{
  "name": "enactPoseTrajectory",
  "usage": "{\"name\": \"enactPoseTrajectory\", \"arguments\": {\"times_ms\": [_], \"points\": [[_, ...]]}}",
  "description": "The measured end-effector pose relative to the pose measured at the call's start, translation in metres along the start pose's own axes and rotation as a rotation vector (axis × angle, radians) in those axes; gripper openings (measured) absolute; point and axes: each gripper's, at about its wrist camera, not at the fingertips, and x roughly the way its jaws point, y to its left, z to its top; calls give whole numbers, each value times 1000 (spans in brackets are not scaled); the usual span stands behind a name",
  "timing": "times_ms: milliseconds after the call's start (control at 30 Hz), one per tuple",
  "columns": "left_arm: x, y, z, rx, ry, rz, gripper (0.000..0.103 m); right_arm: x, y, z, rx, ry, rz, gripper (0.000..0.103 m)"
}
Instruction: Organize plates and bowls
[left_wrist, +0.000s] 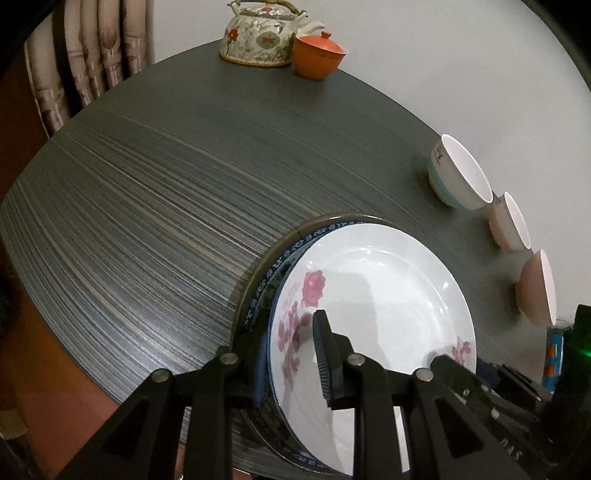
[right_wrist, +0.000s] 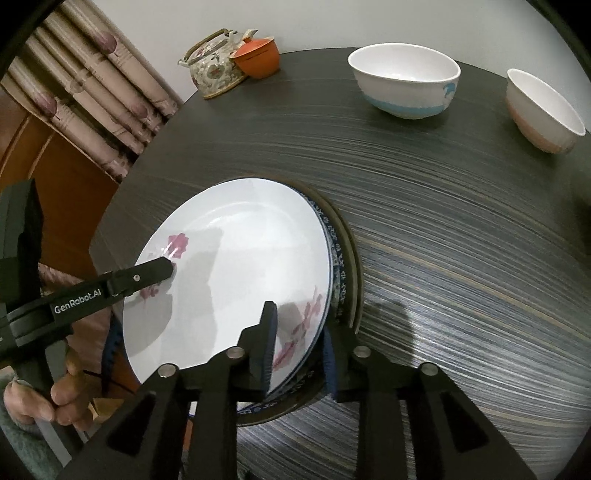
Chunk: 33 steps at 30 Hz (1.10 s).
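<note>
Broadly, the dark striped table (left_wrist: 166, 177) is taken up by one stack near its near edge and a row of bowls along its right edge. The stack is topped by a white flowered plate (left_wrist: 388, 288), under which a blue-patterned plate (left_wrist: 275, 271) and a dark bottom plate (right_wrist: 352, 251) are seen only as rims. The plates appear to be gathered already; the bowls are judged to be what is left.

The stack is bracketed from both sides. Its left rim is straddled by the left gripper (left_wrist: 290, 325) and its right rim by the right gripper (right_wrist: 299, 321), each with one finger over the white plate and the other outside the rim. Both pairs of jaws are set narrowly apart; whether the pads bear on the rim cannot be told.

The blue-banded bowl (right_wrist: 404, 79), the pink-banded bowl (right_wrist: 543, 110) and a third pink bowl (left_wrist: 537, 288) are spaced apart, unstacked, beyond and to the right of the stack, so the right gripper is judged the nearer.
</note>
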Motion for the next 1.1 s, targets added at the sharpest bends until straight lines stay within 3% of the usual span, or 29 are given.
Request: {"name": "enactPoseTrajectory", "arguments": {"times_ms": [300, 567, 733, 1100], "points": [[-2, -6, -3, 45, -22, 45, 27, 2, 20, 0, -61, 8, -65, 44], [-3, -7, -5, 53, -28, 54, 31, 6, 32, 2, -84, 28, -108, 50], [-3, -11, -4, 67, -27, 59, 40, 9, 37, 3, -83, 41, -122, 54], [-7, -9, -2, 91, -44, 67, 40, 15, 49, 0, -108, 51, -181, 60]]}}
